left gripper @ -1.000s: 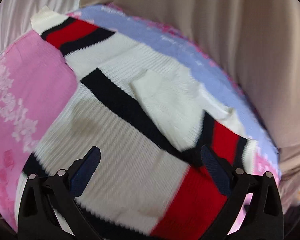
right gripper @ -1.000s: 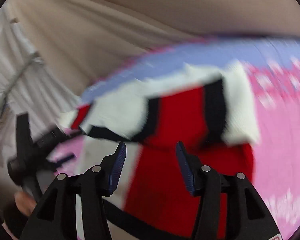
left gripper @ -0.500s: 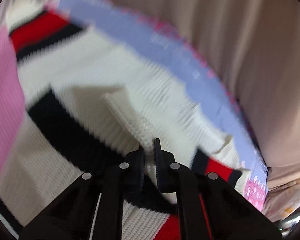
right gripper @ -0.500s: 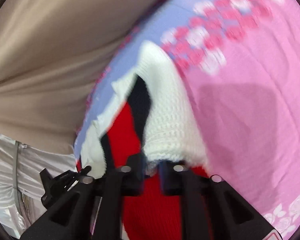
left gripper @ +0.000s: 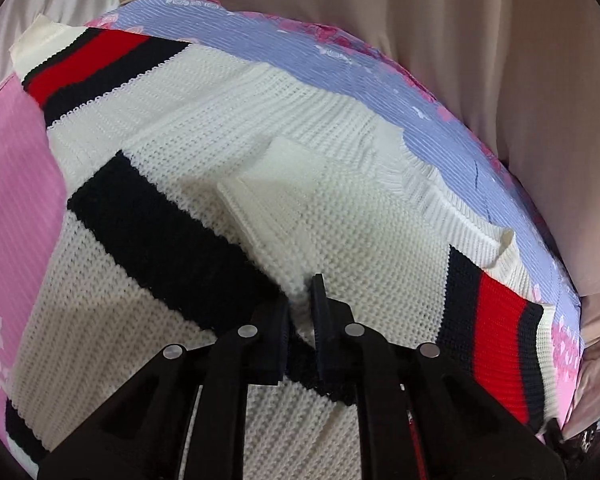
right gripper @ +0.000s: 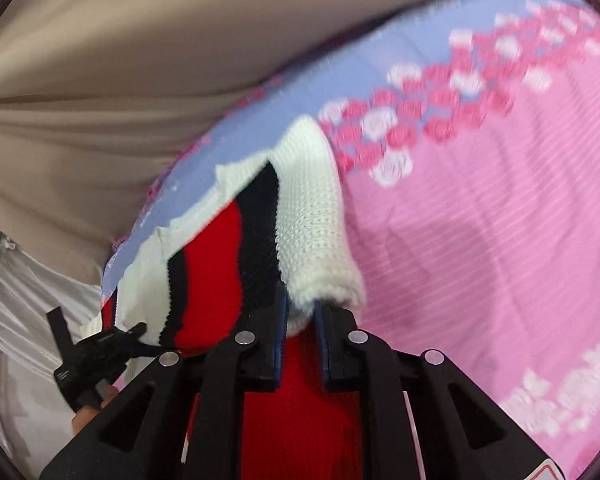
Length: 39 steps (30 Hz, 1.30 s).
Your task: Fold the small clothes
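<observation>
A small white knit sweater (left gripper: 204, 128) with black and red stripes lies spread on a pink and lilac bed cover (left gripper: 12, 152). My left gripper (left gripper: 300, 312) is shut on the white folded-in sleeve (left gripper: 272, 196) at the sweater's middle. In the right wrist view my right gripper (right gripper: 302, 316) is shut on the white ribbed cuff (right gripper: 312, 216) of the red and black striped sleeve (right gripper: 220, 264), lifted a little off the cover (right gripper: 480, 216). The left gripper shows there at the lower left (right gripper: 96, 352).
Beige curtain fabric (left gripper: 480, 40) hangs close behind the bed's far edge. White cloth (right gripper: 20, 320) hangs at the left. The pink cover with flower print stretches to the right of the sweater (right gripper: 500, 280).
Both grippers went from open above the sweater to shut on it: the left closed on the folded white sleeve, the right on the striped sleeve's cuff, which is now raised.
</observation>
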### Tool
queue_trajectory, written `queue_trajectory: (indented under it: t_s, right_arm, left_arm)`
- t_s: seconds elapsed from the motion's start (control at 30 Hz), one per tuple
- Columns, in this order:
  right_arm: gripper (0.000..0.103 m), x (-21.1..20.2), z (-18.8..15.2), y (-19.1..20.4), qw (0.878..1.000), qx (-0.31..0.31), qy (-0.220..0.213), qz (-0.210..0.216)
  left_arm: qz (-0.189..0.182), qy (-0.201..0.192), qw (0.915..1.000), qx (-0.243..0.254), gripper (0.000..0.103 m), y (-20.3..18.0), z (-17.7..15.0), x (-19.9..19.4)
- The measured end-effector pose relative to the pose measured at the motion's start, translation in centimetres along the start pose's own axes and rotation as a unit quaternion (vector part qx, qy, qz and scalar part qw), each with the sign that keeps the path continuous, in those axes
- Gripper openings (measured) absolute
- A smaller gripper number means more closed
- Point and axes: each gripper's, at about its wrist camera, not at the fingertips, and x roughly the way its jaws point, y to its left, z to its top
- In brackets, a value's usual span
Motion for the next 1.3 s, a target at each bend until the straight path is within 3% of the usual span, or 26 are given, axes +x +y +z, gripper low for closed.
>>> queue_trajectory:
  t_s: [0.17,0.23,0.3,0.33,0.4,0.47,0.5,0.63,0.73,0.87,0.93,1.0,1.03,1.07,1.1,1.13,1.2,1.3]
  right_arm:
    - [0.012,-0.7,0.7,3.2,0.993,-0.098,-0.051,-0.044]
    - [0.012,1.4,1.0,3.2,0.994,-0.088,-0.042,-0.056]
    - [0.01,5.5,1.1,2.9,0.991,-0.085,0.004,-0.101]
    - [0.003,6.6,0.9,2.4,0.989,-0.085,0.021,-0.115]
    - [0.003,5.5,1.1,2.2,0.991,-0.08,0.014,-0.11]
    - [0.01,3.2,1.3,3.0,0.992,-0.077,0.005,-0.102]
    - [0.012,2.2,1.2,3.3,0.992,-0.08,0.002,-0.098]
    - [0.015,0.3,-1.3,5.3,0.989,-0.121,0.029,-0.079]
    - [0.015,-0.2,-4.4,6.4,0.984,-0.151,0.068,-0.068]
    - [0.016,0.0,-9.4,8.5,0.973,-0.186,0.131,-0.05]
    - [0.019,0.1,-11.6,9.6,0.965,-0.201,0.16,-0.043]
    - [0.021,0.1,-13.5,10.7,0.958,-0.223,0.177,-0.046]
    - [0.021,0.1,-14.1,11.1,0.954,-0.232,0.184,-0.046]
    - [0.021,0.1,-14.5,11.5,0.951,-0.239,0.189,-0.046]
    - [0.022,0.1,-14.9,11.9,0.949,-0.246,0.192,-0.047]
    - [0.024,0.1,-15.0,12.2,0.947,-0.25,0.195,-0.047]
    - [0.025,0.2,-15.1,12.6,0.946,-0.254,0.193,-0.048]
    - [0.026,0.3,-14.6,12.9,0.949,-0.251,0.184,-0.045]
  left_arm:
    - [0.002,-0.004,1.0,-0.001,0.012,0.3,-0.4,-0.7]
    - [0.001,-0.006,1.0,0.001,0.012,0.5,-0.6,-0.9]
    - [-0.004,-0.005,1.0,-0.002,0.012,0.6,-0.6,-0.9]
    - [-0.013,-0.001,0.9999,-0.01,0.014,0.9,-0.5,-1.2]
    - [-0.032,-0.005,0.999,-0.033,0.017,2.2,-0.3,-2.4]
    - [-0.049,-0.031,0.9955,-0.075,0.029,4.7,0.6,-4.3]
    - [-0.054,-0.044,0.9931,-0.094,0.042,5.9,1.1,-5.1]
    - [-0.018,-0.101,0.9749,-0.198,0.066,14.6,5.9,-7.9]
    - [0.031,-0.131,0.9566,-0.258,0.07,21.5,10.1,-8.0]
    - [0.1,-0.133,0.9373,-0.306,0.07,28.9,14.8,-6.2]
    - [0.12,-0.128,0.9296,-0.324,0.067,31.5,16.2,-5.0]
    - [0.115,-0.118,0.9271,-0.337,0.063,33.1,17.2,-3.7]
    - [0.116,-0.132,0.9296,-0.324,0.053,33.1,17.7,-3.7]
    - [0.102,-0.123,0.9353,-0.316,0.044,33.5,18.1,-3.3]
    - [0.098,-0.103,0.9404,-0.309,0.02,33.4,18.8,-2.6]
    - [0.11,-0.099,0.9418,-0.302,0.007,33.2,19.4,-2.6]
    - [0.114,-0.114,0.9454,-0.283,0.006,31.8,20.1,-3.7]
    - [0.077,-0.172,0.9612,-0.201,0.005,25.2,21.2,-7.9]
